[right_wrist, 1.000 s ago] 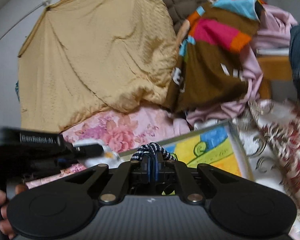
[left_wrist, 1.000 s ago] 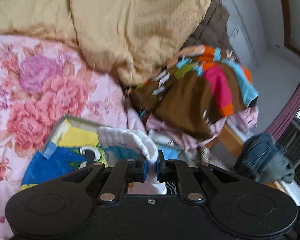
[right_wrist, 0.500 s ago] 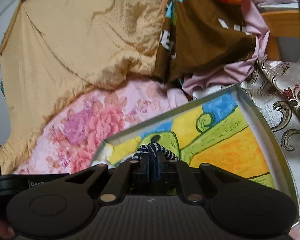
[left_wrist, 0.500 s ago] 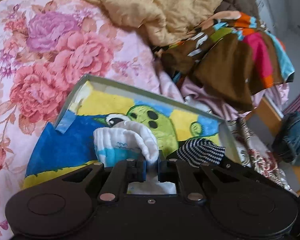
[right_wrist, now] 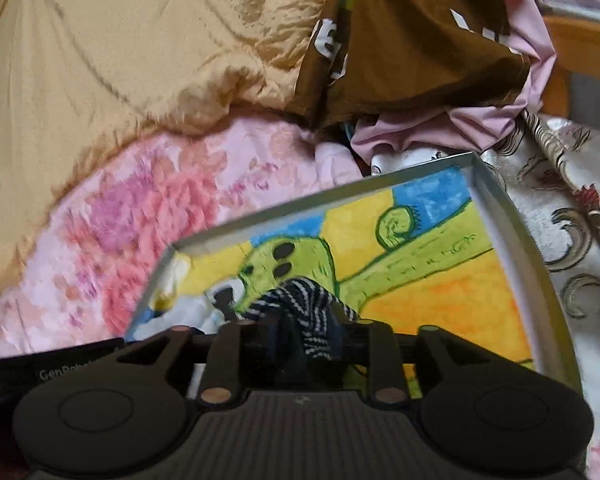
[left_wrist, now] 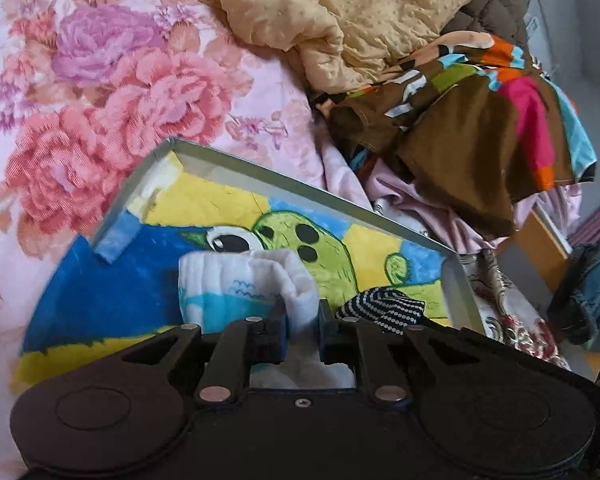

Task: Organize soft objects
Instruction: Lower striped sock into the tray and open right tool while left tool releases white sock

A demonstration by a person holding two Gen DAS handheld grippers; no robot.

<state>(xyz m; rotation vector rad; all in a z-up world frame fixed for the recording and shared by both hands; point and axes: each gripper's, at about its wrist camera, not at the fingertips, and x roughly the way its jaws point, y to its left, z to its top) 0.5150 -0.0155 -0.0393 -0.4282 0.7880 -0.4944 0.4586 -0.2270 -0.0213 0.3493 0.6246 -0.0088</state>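
Both hands have dropped toward the shallow grey-rimmed tray with a bright cartoon painting [left_wrist: 260, 168], which lies on the pink floral bedsheet [left_wrist: 100, 92]. Left tongs [left_wrist: 302, 330] have just been easing apart, though the white-and-blue folded sock [left_wrist: 252, 280] sits between the pads, apparently still lightly pinched, over the tray's blue corner. Right tongs [right_wrist: 306, 336] have just been spreading, and the navy-and-white striped sock [right_wrist: 300, 300] hangs loose between them over the tray, seemingly released so both socks land together inside
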